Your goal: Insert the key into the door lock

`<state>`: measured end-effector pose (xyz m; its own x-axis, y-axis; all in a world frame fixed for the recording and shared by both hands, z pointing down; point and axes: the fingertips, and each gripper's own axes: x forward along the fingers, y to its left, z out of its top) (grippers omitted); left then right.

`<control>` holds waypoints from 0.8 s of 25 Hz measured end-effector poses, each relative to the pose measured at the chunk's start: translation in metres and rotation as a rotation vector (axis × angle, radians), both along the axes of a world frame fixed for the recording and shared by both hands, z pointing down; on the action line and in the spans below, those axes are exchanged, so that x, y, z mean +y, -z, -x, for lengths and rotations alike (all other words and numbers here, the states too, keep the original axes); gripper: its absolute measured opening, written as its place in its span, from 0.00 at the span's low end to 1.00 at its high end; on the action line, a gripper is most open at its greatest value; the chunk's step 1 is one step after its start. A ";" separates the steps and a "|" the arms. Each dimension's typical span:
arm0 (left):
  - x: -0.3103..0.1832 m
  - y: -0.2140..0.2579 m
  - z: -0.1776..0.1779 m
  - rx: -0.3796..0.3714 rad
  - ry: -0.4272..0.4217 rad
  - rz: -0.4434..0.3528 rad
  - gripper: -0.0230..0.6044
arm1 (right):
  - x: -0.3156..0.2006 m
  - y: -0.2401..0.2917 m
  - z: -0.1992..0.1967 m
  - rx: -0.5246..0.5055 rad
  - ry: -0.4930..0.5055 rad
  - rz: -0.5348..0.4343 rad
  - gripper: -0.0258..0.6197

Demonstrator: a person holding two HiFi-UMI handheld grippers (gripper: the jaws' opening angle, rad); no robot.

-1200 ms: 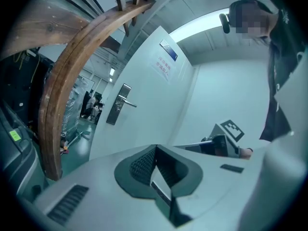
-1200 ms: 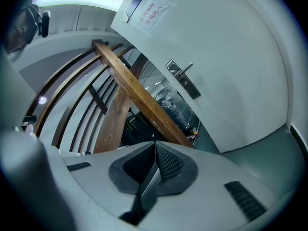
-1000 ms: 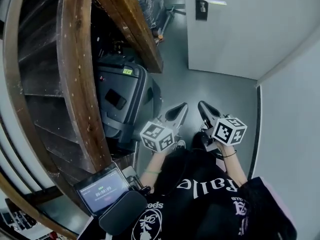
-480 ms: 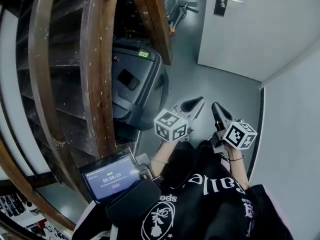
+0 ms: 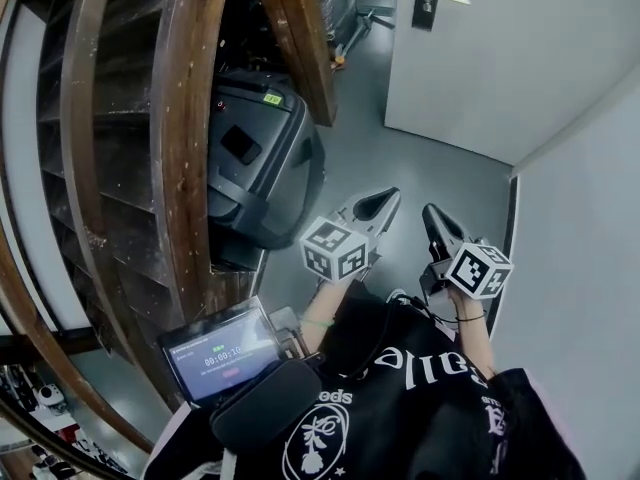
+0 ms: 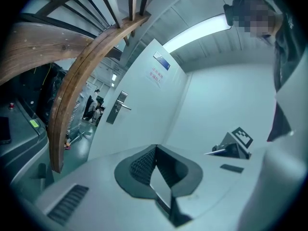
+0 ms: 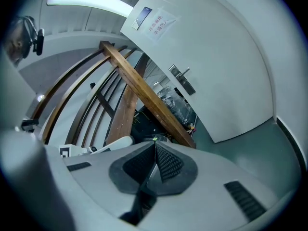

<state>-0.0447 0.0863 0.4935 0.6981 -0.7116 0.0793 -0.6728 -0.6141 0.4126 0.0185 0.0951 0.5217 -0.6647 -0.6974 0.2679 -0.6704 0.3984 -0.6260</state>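
A tablet (image 5: 218, 353) with a lit screen is carried at the person's chest. Just ahead of it, the left gripper (image 5: 380, 204) and the right gripper (image 5: 433, 218) are held side by side, near each other but not touching, and are pointed forward over the floor. The jaws of each gripper are clenched fully, ribbed pad against ribbed pad, and nothing is seen between them in either gripper view. The key is not found in any view, and it cannot be told whether it already sits at the lock.

Hazards are judged as follows:
- No insertion can be made until a key is gripped.
- A thin key held between flat pads may pivot or slip if the keyway is met off-axis.
- The left gripper may be knocked against the woodwork during the approach, because the passage is narrow.

The floor (image 5: 420, 158) is a smooth grey-green surface. On the left, a dark hard-shell case (image 5: 255, 153) stands against a curved wooden staircase (image 5: 185, 118). On the right, the passage is bounded by a white wall (image 5: 580, 248).

Farthest off is the white door (image 5: 520, 48). The door lock (image 5: 424, 3) is set in the dark plate at the lever handle, well apart from both grippers. The door appears to stand ajar, so it may swing away under pressure from the key.
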 end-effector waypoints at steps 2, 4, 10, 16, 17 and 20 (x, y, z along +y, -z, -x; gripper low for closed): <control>0.013 -0.004 -0.023 0.005 0.000 0.012 0.04 | 0.011 -0.003 -0.021 0.009 0.010 0.006 0.07; 0.025 -0.006 -0.044 0.005 -0.003 0.022 0.04 | 0.021 -0.004 -0.040 0.013 0.017 0.008 0.07; 0.057 -0.009 -0.082 0.005 0.009 0.029 0.04 | 0.052 -0.005 -0.074 0.010 0.043 0.003 0.07; 0.080 -0.010 -0.099 -0.001 0.024 0.034 0.04 | 0.073 -0.005 -0.088 -0.011 0.061 -0.003 0.07; 0.083 -0.011 -0.101 -0.002 0.026 0.035 0.04 | 0.076 -0.006 -0.089 -0.014 0.063 -0.003 0.07; 0.089 -0.014 -0.107 -0.007 0.023 0.038 0.04 | 0.082 -0.007 -0.094 -0.023 0.067 -0.004 0.07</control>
<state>0.0626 0.1748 0.5073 0.6809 -0.7238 0.1118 -0.6896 -0.5824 0.4304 0.1122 0.1773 0.5292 -0.7163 -0.6520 0.2488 -0.6271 0.4450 -0.6393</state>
